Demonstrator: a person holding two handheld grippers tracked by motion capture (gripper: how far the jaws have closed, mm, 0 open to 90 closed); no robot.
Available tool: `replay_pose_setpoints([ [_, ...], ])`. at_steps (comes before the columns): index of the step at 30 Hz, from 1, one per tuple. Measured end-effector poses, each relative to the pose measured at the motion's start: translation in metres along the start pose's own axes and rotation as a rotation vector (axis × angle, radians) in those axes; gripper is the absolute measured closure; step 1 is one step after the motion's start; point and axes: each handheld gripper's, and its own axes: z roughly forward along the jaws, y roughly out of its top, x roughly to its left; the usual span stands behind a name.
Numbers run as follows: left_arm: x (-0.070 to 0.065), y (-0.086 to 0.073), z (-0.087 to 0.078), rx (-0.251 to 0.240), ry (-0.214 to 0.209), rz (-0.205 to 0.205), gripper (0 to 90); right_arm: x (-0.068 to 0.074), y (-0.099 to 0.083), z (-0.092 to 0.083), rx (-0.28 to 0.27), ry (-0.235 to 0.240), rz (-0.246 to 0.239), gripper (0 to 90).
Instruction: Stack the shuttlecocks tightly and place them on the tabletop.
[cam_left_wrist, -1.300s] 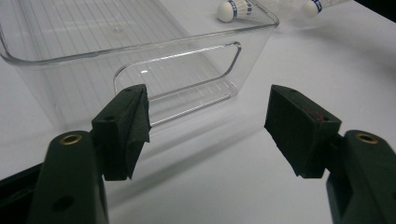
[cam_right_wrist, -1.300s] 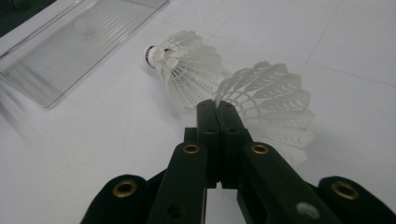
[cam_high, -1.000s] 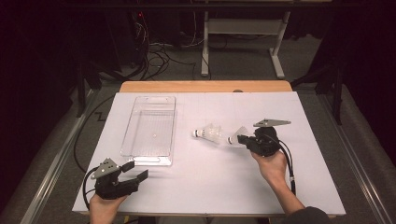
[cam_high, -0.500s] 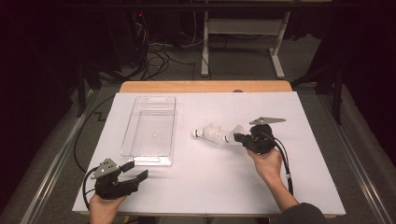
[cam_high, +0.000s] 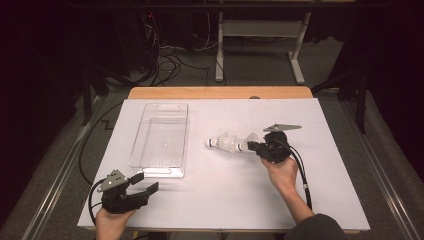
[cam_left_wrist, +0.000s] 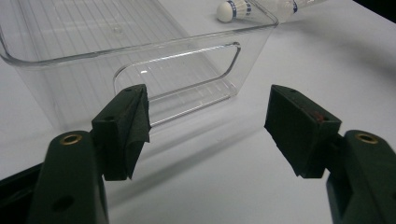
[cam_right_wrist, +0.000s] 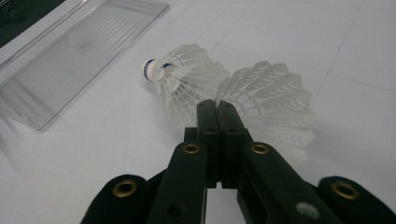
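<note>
Two white feathered shuttlecocks lie side by side on the white table, one (cam_high: 226, 144) with its cork pointing left, the other (cam_high: 249, 141) just right of it. My right gripper (cam_high: 253, 146) is shut, and its tips rest at the feather skirts (cam_right_wrist: 187, 79) (cam_right_wrist: 271, 98); I cannot tell whether a feather is pinched. In its own view the right gripper (cam_right_wrist: 217, 109) has its jaws pressed together. My left gripper (cam_high: 145, 182) sits open near the front left, just short of the clear plastic tray (cam_high: 160, 171). Nothing lies between the left gripper's (cam_left_wrist: 210, 116) jaws.
The clear tray (cam_left_wrist: 187, 51) is empty, with a handle cut-out in its near wall. A wooden strip (cam_high: 220, 93) borders the far edge of the table. Cables and a desk frame stand on the floor beyond.
My right gripper has edged a little to the left, up to the shuttlecocks. The left gripper has stayed where it was.
</note>
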Motion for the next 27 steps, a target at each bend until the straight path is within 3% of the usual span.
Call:
replay_pose_setpoints([
  [27, 0.000, 0.000, 0.000, 0.001, -0.001, 0.003, 31.5, 0.002, 0.003, 0.017, 0.000, 0.001, 0.012, 90.0],
])
